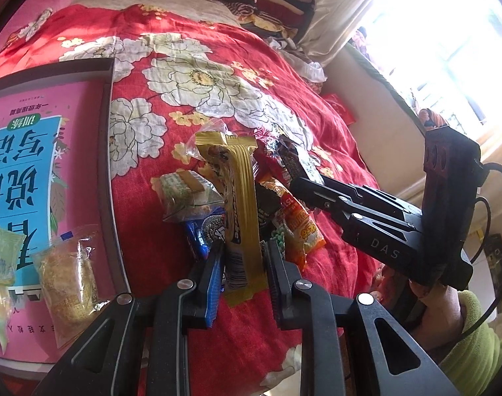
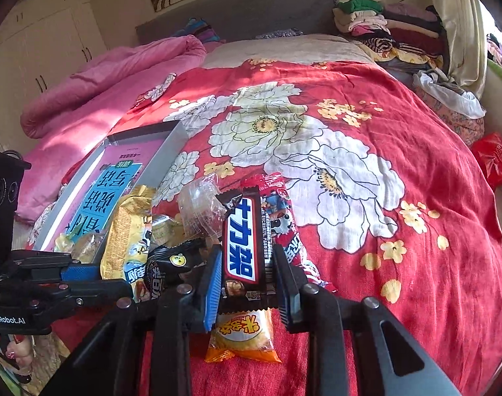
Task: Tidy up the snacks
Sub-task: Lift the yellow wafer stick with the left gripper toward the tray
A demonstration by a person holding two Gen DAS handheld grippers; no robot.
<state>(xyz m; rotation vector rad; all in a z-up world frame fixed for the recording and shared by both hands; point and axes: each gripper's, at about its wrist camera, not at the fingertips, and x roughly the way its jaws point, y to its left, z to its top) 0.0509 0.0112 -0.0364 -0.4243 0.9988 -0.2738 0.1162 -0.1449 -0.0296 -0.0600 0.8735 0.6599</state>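
Observation:
A heap of wrapped snacks lies on the red flowered bedspread (image 2: 416, 151). My left gripper (image 1: 244, 257) is shut on a long gold snack bar (image 1: 241, 198), which stands up between the pads above the heap. My right gripper (image 2: 247, 264) is shut on a dark brown chocolate bar (image 2: 242, 244) with blue and white lettering. An orange packet (image 2: 242, 336) lies under that bar. In the left wrist view the right gripper (image 1: 303, 184) reaches into the heap from the right. A grey tray (image 1: 105, 132) lined with a pink and blue book holds a clear bag of golden snacks (image 1: 69, 280).
Around the bars lie a green and white packet (image 1: 181, 194), a blue cookie packet (image 1: 201, 237) and a red packet (image 2: 284, 217). A pink quilt (image 2: 102, 76) lies far left. Folded clothes (image 2: 383, 29) are stacked at the headboard. A hand with a green sleeve (image 1: 442, 303) holds the right gripper.

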